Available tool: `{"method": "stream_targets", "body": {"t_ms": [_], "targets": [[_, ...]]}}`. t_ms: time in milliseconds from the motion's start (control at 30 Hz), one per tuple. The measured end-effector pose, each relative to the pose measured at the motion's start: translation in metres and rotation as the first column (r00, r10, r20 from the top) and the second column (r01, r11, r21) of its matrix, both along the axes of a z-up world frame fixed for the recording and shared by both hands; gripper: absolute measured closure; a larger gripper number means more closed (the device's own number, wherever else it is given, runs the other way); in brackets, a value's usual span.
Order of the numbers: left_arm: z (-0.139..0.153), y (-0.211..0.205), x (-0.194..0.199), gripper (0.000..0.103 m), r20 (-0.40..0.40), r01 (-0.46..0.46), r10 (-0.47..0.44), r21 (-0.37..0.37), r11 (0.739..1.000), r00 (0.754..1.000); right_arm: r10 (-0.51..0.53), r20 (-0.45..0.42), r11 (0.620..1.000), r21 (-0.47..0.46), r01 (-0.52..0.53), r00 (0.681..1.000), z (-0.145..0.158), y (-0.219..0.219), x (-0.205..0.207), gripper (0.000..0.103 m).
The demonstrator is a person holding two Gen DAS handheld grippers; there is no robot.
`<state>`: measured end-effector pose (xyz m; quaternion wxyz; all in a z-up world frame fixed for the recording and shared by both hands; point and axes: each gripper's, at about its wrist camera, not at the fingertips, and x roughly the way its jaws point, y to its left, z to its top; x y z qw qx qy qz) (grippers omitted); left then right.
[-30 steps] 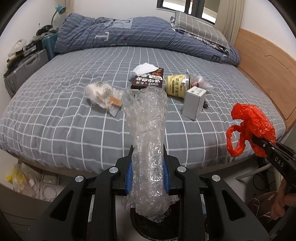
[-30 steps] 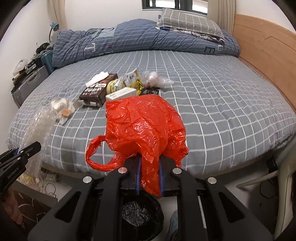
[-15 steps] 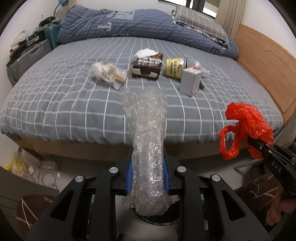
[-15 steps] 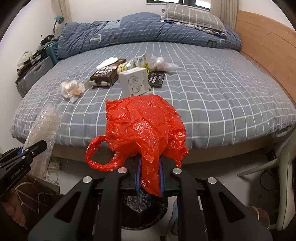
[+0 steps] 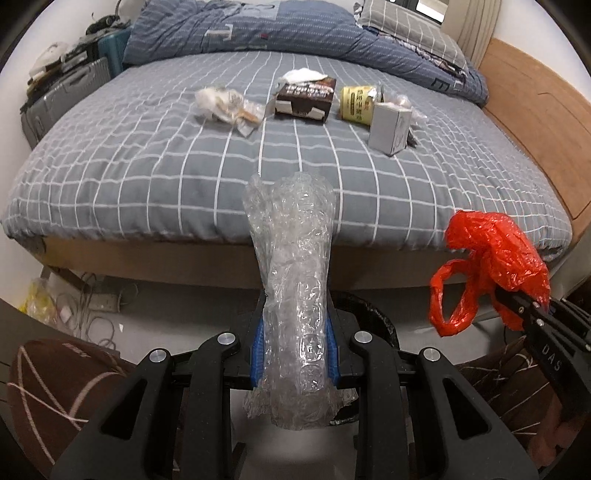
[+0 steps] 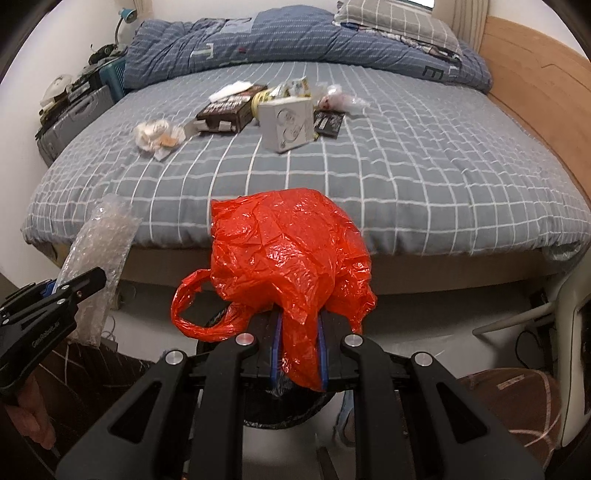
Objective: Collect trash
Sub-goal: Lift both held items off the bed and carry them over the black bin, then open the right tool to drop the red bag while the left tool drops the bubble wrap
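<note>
Grey checked bedding covers the bed (image 5: 155, 162), which fills most of both views; a rumpled blue duvet (image 5: 280, 33) lies along its far side and a wooden headboard (image 5: 532, 96) runs down the right. Suitcases (image 5: 62, 99) stand against the wall at the left.

On the floor at the foot of the bed, a black-lined bin (image 6: 280, 410) sits directly below both tools (only its rim shows past them).

Left tool (image 5: 293, 350): jaws closed on a roll of clear bubble wrap (image 5: 291, 266), which stands up between the blue pads and hangs out below them. Right tool (image 6: 298, 350): jaws pinched tight on a crumpled red plastic bag (image 6: 288, 251), one handle loop drooping to the left. Both items are held off the bed, above the bin.

Remaining trash lies in a loose cluster mid-mattress:
- dark brown carton (image 5: 304, 98), lying flat with a white tissue (image 5: 303, 75) just behind it;
- white box (image 5: 389, 127), upright;
- yellow packet (image 5: 356, 103), behind the white box;
- clear wrapper with scraps (image 5: 225, 107), to the left and apart from the rest.
</note>
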<state>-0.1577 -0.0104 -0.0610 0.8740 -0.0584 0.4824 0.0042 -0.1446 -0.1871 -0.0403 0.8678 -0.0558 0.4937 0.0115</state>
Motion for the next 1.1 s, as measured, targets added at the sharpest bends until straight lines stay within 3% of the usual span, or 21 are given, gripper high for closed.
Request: {"method": "stream_targets", "body": {"t_ms": [667,933,1100], "targets": [[-0.096,0.014,0.031,0.077,-0.157,0.001,-0.003,-0.013,1.0,0.988,0.014,-0.239,1.0,0.015,-0.01,0.971,-0.117,0.018,0.028,0.089],[-0.133,0.017,0.037,0.077,-0.238,-0.005,0.006,0.004,1.0,0.971,0.013,-0.306,1.0,0.007,-0.012,0.952,-0.144,0.023,0.036,0.089],[-0.14,0.023,0.04,0.077,-0.252,-0.02,0.02,0.001,1.0,0.968,0.024,-0.332,1.0,0.01,-0.022,0.943,-0.153,0.027,0.045,0.089]]}}
